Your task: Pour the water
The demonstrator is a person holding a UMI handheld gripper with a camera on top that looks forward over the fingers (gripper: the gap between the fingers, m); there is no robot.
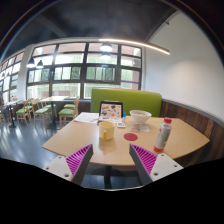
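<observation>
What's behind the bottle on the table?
Behind the bottle: table edge, then the green bench backrest. Floor beyond is hidden. Gripper is open, well short of it.

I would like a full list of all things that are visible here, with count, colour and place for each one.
table: one, light wood, just beyond the tongs
bottle: one, clear with red cap, upright on the table ahead of the right finger
cup: one, yellowish, on the table ahead, between the fingers' lines
bowl: one, white, far side of the table
small round thing: one, red, flat on the table between cup and bottle
bench back: one, green, behind the table
windows: a large wall of them, behind
tongs: one pair, pink pads, open, holding nothing
</observation>
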